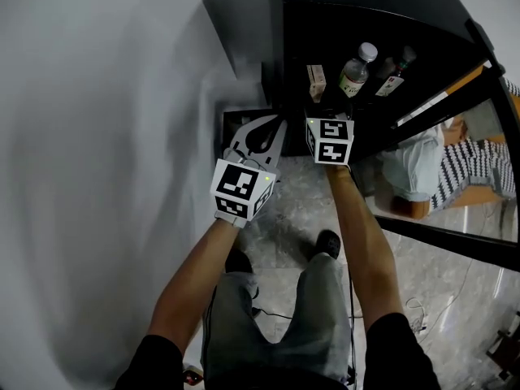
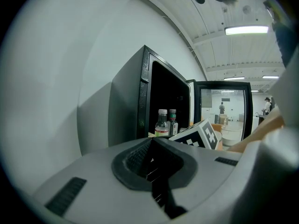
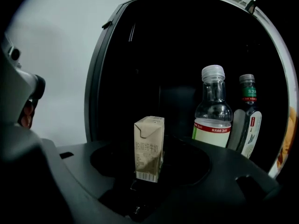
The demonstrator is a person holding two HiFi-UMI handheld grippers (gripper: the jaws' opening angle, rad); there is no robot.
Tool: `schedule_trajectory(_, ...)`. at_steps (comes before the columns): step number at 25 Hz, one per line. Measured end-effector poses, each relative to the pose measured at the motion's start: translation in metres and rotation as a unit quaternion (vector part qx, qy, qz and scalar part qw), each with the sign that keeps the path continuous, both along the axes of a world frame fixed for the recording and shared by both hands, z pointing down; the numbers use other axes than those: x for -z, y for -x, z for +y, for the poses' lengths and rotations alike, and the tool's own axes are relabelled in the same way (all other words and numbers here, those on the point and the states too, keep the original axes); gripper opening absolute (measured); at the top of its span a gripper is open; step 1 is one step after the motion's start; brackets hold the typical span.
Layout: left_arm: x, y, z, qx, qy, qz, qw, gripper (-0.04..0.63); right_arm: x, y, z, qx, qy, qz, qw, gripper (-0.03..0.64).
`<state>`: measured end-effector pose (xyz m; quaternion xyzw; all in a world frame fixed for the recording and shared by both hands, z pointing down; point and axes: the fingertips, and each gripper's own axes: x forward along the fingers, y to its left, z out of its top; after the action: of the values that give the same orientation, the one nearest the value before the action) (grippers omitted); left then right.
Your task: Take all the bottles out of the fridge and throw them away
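The black fridge (image 1: 292,47) stands open. Inside it are a clear bottle (image 3: 213,111) with a white cap and a red-and-green label, a darker bottle (image 3: 246,120) with a green cap to its right, and a small beige carton (image 3: 149,147) to the left. My right gripper (image 3: 148,185) is open at the fridge's mouth. The carton stands upright right in front of its jaws, with no pad pressing on it. In the head view the clear bottle (image 1: 357,68) is just beyond the right gripper (image 1: 325,112). My left gripper (image 1: 262,132) hangs outside by the fridge's left corner, shut and empty.
The fridge's glass door (image 1: 455,96) swings out to the right. A white wall (image 1: 97,136) fills the left side. Below are the person's legs (image 1: 276,323) on a marbled floor (image 1: 292,210), with a cable (image 1: 422,307) at right.
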<state>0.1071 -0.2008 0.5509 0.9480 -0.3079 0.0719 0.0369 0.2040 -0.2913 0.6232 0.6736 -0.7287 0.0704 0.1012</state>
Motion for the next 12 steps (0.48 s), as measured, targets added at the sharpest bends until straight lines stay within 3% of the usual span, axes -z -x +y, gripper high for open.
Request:
schedule_trajectory(6, -0.0065, 0.0059, -0.0066, -0.005, -0.009, -0.004, 0.9999, 0.000, -0.0075, -0.0037, -0.0081, -0.020, -0.002, 0.010, 1.000, 0.236)
schedule_trajectory(7, -0.0070, 0.0063, -0.0077, -0.005, -0.009, -0.004, 0.9999, 0.000, -0.0083, -0.0042, -0.0080, -0.021, -0.004, 0.013, 1.000, 0.196)
schedule_trajectory(12, -0.0083, 0.0065, -0.0058, -0.008, -0.014, -0.009, 0.9998, 0.000, -0.0097, -0.0023, -0.0010, -0.016, -0.002, 0.018, 1.000, 0.185)
